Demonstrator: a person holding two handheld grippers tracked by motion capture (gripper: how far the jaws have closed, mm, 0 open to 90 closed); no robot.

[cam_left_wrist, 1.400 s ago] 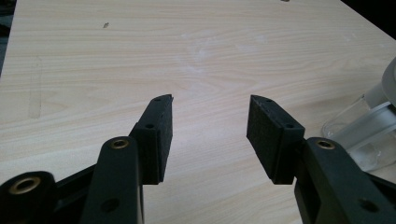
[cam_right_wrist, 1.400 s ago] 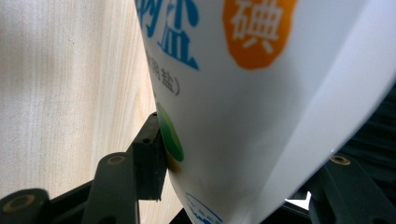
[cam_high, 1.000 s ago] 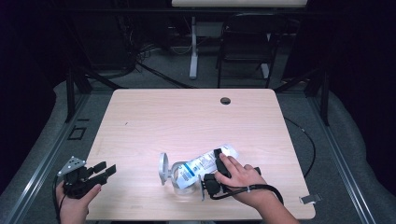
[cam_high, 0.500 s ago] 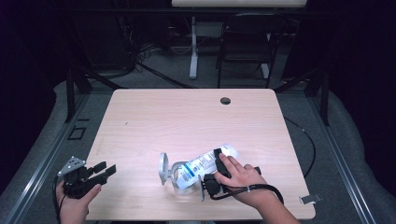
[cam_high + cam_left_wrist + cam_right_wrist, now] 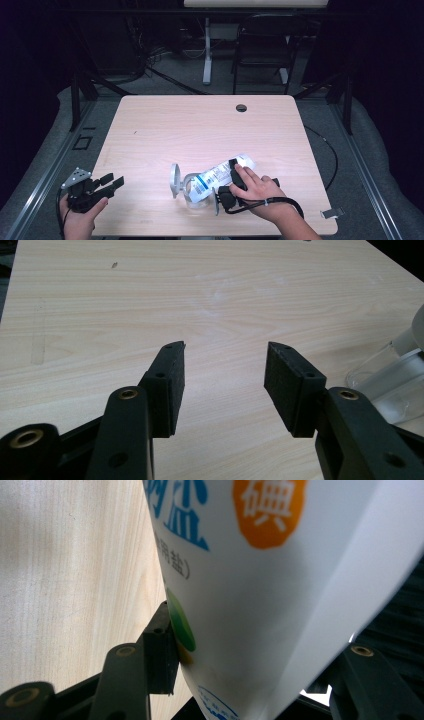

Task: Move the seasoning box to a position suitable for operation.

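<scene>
Near the front edge of the table (image 5: 165, 125): a white salt bag (image 5: 220, 174) with blue print, lying tilted, its lower end over a clear glass jar (image 5: 192, 192).
Bag's long axis: slanting from the jar at lower left up toward the right, away from the person.
Jar: on its side or leaning, which one unclear; round hinged lid (image 5: 174, 181) swung open on its left; rim and clear wall also at the right edge of the left gripper view (image 5: 395, 385).
Right gripper (image 5: 227, 182): held in the right hand (image 5: 257, 189), clamped wide across the bag's middle; in the right gripper view the left pad (image 5: 162, 650) pressing the white bag (image 5: 260, 605), the far pad hidden behind it.
Left gripper (image 5: 111, 183): in the left hand (image 5: 80, 212) at the table's front left corner, jaws standing apart with nothing between them, only bare wood (image 5: 225, 305) ahead.
Direction from left gripper to jar: off to its right, well apart, across clear tabletop.
Nearer hand: the right, already on the bag; the left free to come across and steady the jar.
Judged step: bag mouth aimed into the jar for pouring salt; whether any salt is flowing, not discernible.
Judged hinge of the coming move: bag's axis lined up with the jar's opening, raised end on the right.
</scene>
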